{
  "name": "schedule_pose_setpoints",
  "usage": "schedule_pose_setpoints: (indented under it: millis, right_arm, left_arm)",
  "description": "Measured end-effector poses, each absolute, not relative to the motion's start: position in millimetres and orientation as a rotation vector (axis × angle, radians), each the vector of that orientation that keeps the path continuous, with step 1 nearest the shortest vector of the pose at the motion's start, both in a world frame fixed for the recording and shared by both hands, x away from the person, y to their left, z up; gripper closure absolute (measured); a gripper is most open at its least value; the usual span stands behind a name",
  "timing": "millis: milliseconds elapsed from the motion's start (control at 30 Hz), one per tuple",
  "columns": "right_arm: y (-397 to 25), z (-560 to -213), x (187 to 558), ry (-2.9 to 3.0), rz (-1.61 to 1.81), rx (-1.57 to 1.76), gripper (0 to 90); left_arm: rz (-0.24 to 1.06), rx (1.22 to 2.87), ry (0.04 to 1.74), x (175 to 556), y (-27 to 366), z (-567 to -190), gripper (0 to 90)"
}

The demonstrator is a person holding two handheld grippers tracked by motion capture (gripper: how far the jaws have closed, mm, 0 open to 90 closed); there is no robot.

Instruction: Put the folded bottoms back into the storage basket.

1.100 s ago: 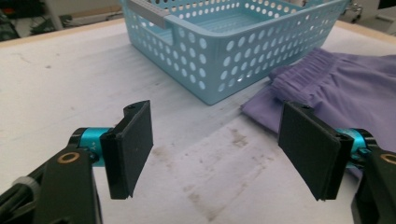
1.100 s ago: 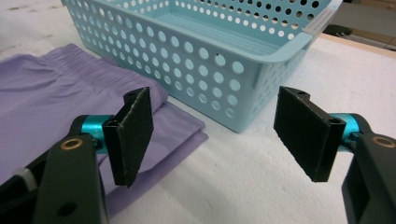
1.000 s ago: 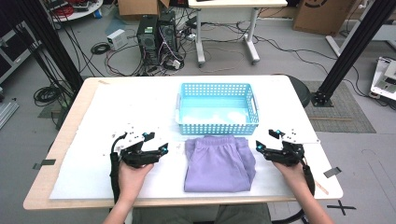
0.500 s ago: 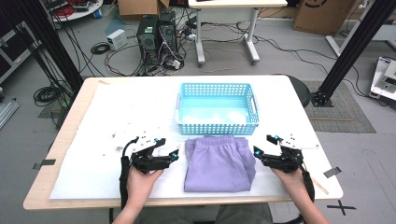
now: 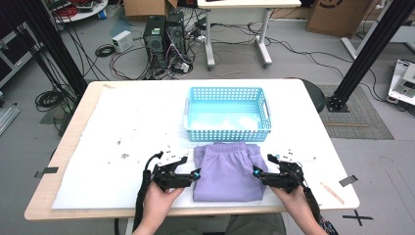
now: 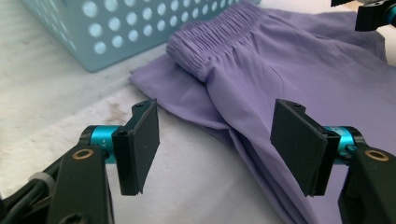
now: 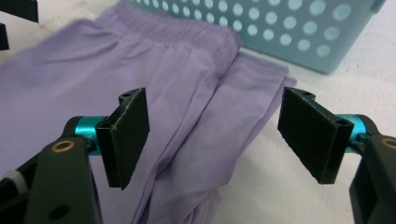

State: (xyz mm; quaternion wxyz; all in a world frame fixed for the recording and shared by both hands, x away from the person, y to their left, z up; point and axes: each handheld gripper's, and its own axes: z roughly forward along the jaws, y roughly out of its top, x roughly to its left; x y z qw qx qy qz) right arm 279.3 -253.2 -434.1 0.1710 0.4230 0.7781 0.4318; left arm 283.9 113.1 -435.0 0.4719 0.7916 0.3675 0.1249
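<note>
The folded purple shorts (image 5: 226,170) are lying at lower centre of the high view, just below the blue basket (image 5: 227,114), on the white table cover (image 5: 122,142). The left gripper (image 5: 195,174) is being held at the garment's left edge and the right gripper (image 5: 255,172) at its right edge, both with jaws spread wide and nothing gripped. In the left gripper view the layered hem (image 6: 224,126) is sitting between the open jaws. A likely risk is being judged: if only the top layer is pinched, the fold may be pulled open when lifted; uneven closing could let the shorts be dragged against the basket wall.
</note>
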Motion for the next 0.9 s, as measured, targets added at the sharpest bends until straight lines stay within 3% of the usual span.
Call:
schedule_pose_setpoints:
  millis: [233, 600, 700, 900]
  right_arm:
    - [-243, -439, 278, 2.269, 1.124, 1.263, 20.3]
    - [-236, -448, 283, 2.351, 1.040, 1.348, 20.9]
    - [-235, -448, 282, 2.358, 1.058, 1.320, 34.4]
    - [-225, -449, 278, 2.364, 1.034, 1.255, 42.0]
  left_arm:
    - [0.272, 1.966, 0.954, 284, 103, -441, 32.7]
    - [0.220, 2.012, 1.039, 288, 96, -448, 32.2]
    - [0.203, 1.991, 1.046, 289, 94, -449, 33.1]
    - [0.239, 2.004, 1.028, 287, 81, -450, 36.2]
